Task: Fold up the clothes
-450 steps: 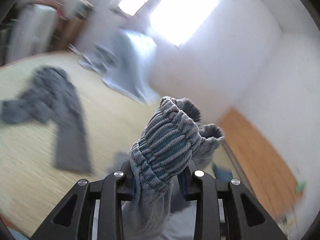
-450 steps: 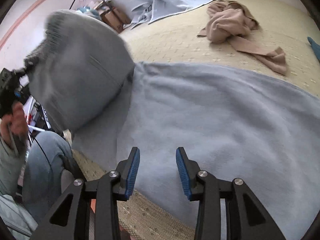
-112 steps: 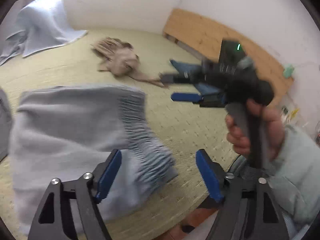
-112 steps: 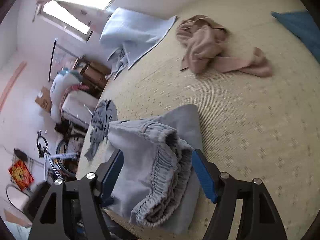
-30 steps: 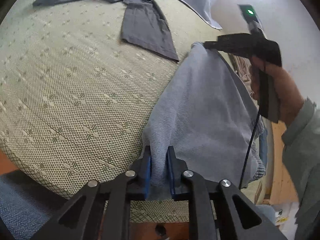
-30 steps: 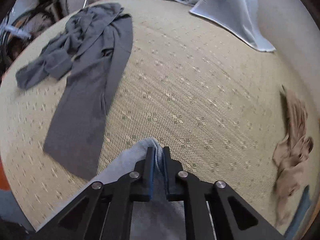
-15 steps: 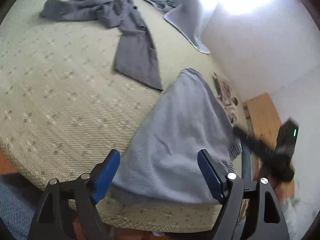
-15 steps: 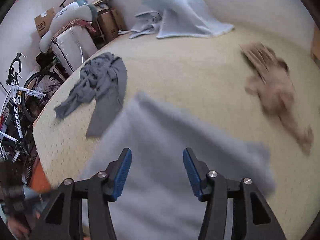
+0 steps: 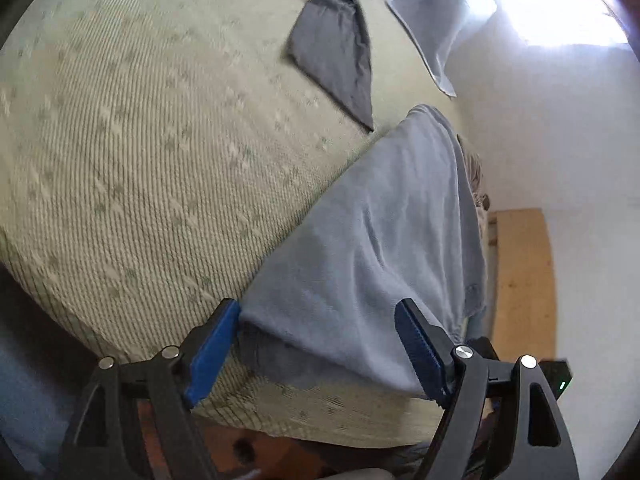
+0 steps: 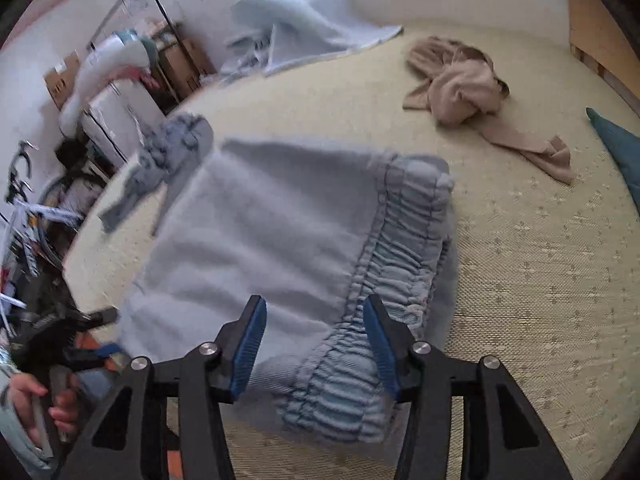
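Note:
A light blue-grey garment (image 9: 380, 232) lies folded on the woven bed mat (image 9: 140, 140), near its front edge. My left gripper (image 9: 316, 344) is open just above the garment's near corner, and neither pad presses the cloth. In the right wrist view the same garment (image 10: 272, 232) shows its gathered elastic waistband (image 10: 400, 264) on the right side. My right gripper (image 10: 314, 344) is open over the waistband's near end and holds nothing. A hand holds the left gripper (image 10: 80, 340) at the lower left of that view.
Dark grey trousers (image 9: 336, 40) lie spread beyond the garment, and a crumpled beige garment (image 10: 460, 80) lies farther right. A pale blue blanket (image 10: 304, 20) is heaped by the wall. A teal cloth (image 10: 616, 140) sits at the right edge. Wooden bed frame (image 9: 520, 280) borders the mat.
Both grippers were shut on the garment a second ago and have since opened and let it go. It now lies flat on the mat. The right gripper swung back to the waistband end.

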Available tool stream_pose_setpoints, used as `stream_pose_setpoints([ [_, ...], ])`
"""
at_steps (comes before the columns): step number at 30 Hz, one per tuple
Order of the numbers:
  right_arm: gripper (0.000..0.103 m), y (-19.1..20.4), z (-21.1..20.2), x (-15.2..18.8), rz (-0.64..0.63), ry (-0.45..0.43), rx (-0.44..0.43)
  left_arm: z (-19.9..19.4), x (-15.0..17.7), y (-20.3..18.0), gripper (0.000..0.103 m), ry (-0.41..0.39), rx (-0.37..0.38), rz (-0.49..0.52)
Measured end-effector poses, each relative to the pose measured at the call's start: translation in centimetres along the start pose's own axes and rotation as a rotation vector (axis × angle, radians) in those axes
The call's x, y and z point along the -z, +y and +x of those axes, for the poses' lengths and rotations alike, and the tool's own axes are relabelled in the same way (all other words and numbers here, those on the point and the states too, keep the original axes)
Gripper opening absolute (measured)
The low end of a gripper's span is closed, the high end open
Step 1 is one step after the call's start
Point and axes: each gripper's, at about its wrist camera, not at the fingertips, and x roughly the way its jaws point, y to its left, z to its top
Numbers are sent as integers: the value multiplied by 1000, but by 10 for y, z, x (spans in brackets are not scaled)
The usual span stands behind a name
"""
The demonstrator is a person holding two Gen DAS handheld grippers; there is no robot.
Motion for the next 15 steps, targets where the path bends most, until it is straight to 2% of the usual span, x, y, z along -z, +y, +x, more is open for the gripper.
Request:
stream_pose_setpoints([
  [2,56,5,-8,5,-4,-35,-24,2,16,-1,83,-6,0,-12],
  [6,56,18,-21,18,-42,-72,-54,-4,19,-7,83,-65,-97,0],
  [12,57,29,-27,42,-82,-72,-69,9,18,-18,85,-56,-69,-3],
  [15,59,33,-29,49,-122,-81,-67,22,16,-26,86,-44,-84,19],
])
